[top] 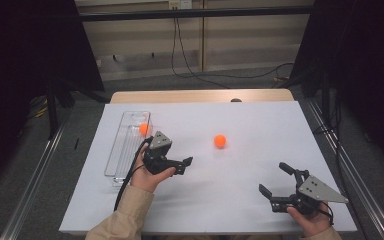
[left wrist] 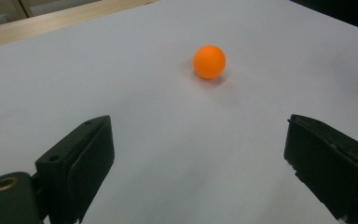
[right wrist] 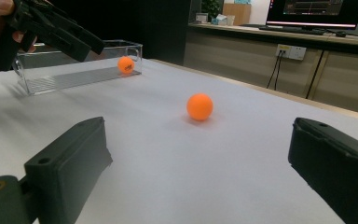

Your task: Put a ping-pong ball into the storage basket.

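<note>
Left gripper (top: 184, 165), wide open and holding nothing, points at the orange ball (top: 220, 141) near the tabletop's middle; it should slide in slowly, jaws either side, then squeeze gently.

The wooden tabletop (top: 200, 95) is covered by a white sheet (top: 260, 130). On it lie a small orange ball (top: 220, 141) and a clear plastic tray (top: 121, 150).
</note>
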